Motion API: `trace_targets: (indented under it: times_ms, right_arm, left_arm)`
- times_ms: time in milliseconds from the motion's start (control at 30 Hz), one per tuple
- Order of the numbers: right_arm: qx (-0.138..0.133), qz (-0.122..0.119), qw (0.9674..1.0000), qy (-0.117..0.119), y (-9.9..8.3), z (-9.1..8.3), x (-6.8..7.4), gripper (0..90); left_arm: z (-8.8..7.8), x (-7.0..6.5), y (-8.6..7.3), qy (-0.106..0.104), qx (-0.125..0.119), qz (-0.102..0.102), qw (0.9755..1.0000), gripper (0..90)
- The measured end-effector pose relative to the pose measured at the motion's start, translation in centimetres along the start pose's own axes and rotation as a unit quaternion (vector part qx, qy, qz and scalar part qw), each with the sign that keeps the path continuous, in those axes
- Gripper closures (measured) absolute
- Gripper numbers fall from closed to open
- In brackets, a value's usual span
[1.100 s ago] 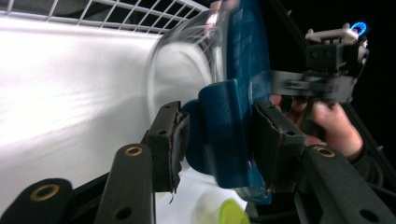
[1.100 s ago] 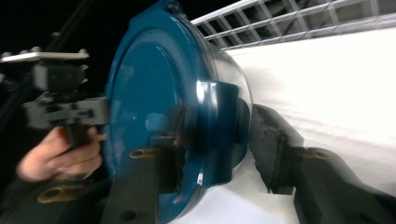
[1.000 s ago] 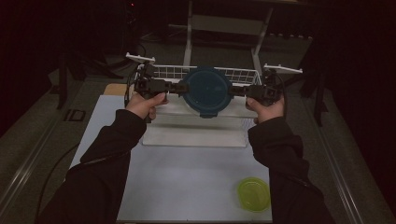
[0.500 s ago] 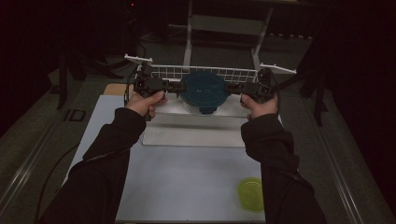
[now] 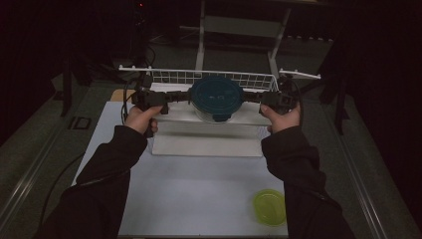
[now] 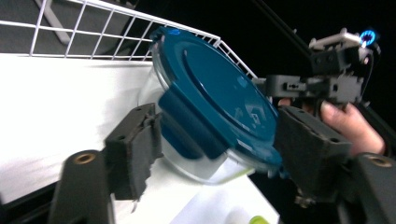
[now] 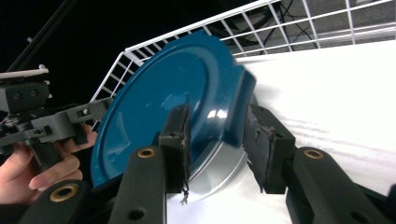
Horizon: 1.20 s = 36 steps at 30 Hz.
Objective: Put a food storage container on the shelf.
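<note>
A round clear container with a dark blue lid (image 5: 216, 94) sits at the front of a white wire basket (image 5: 164, 76), held between the two grippers. My left gripper (image 5: 185, 96) is at its left side. Its jaws have just been opening and now stand open around the lid's clip tab (image 6: 187, 123); its pads (image 6: 135, 149) are just off it. My right gripper (image 5: 248, 96) is at the container's right side. Its jaws have eased open slightly, but its pads (image 7: 177, 135) still straddle and press the lid's edge (image 7: 187, 93). Both grippers point inward, level.
The basket stands on a white board (image 5: 206, 144) at the back of a white mat (image 5: 189, 199). A small yellow-green bowl (image 5: 269, 206) sits on the mat at the front right. A metal stand (image 5: 201, 30) rises behind the basket, and the surroundings are dark.
The container has tipped from facing the camera to lying flatter and has moved back into the basket. Both hands moved back with it. The left jaws have spread wider.
</note>
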State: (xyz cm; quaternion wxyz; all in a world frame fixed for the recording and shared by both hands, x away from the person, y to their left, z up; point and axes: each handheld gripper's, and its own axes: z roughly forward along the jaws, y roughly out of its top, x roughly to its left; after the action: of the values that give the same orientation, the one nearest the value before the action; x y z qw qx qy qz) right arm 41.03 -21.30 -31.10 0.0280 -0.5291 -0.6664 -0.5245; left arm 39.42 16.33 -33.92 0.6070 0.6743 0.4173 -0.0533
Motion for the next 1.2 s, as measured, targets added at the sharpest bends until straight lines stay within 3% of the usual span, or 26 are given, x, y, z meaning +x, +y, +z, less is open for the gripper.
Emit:
trace_targets:
  times_ms: [100,200,333,433,567,700,867,967,1100,1200]
  right_arm:
    - [0.002,-0.01,0.9999,0.002,-0.5,-0.6,0.5,60.6]
    - [-0.002,-0.026,0.9997,0.001,-1.2,-1.1,1.2,60.4]
    - [0.001,-0.046,0.9989,0.011,-2.1,-1.6,2.1,60.9]
    - [0.008,-0.062,0.9977,0.025,-3.1,-1.8,3.0,61.5]
    - [0.017,-0.076,0.9959,0.045,-4.5,-1.7,3.8,65.0]
    - [0.031,-0.087,0.9939,0.061,-5.8,-1.2,4.3,73.9]
    - [0.05,-0.102,0.9913,0.065,-6.7,-0.1,4.7,88.4]
    - [0.052,-0.097,0.9919,0.063,-6.8,0.6,4.7,89.6]
    - [0.053,-0.089,0.9924,0.066,-6.6,1.4,4.5,89.7]
    - [0.049,-0.088,0.993,0.062,-6.5,1.8,4.5,89.7]
  left_arm:
    - [-0.4,-0.5,-1.0,0.0,0.007,0.015,0.9999,20.0]
    - [-1.0,-1.1,-2.2,-0.006,-0.012,0.025,0.9996,17.5]
    - [-1.9,-1.5,-3.4,0.009,-0.027,0.052,0.9982,13.1]
    - [-2.4,-1.6,-4.3,0.016,-0.026,0.071,0.997,0.0]
    - [-2.8,-1.9,-5.9,0.036,-0.019,0.09,0.9951,0.0]
    - [-3.3,-2.0,-7.9,0.038,-0.019,0.09,0.9951,0.0]
    - [-3.9,-2.7,-10.7,0.062,-0.017,0.121,0.9906,0.0]
    - [-4.2,-3.1,-12.6,0.075,-0.018,0.136,0.9877,0.0]
    - [-4.3,-3.1,-15.0,0.076,-0.021,0.137,0.9874,0.0]
    - [-4.3,-3.1,-17.2,0.096,-0.02,0.159,0.9825,0.0]
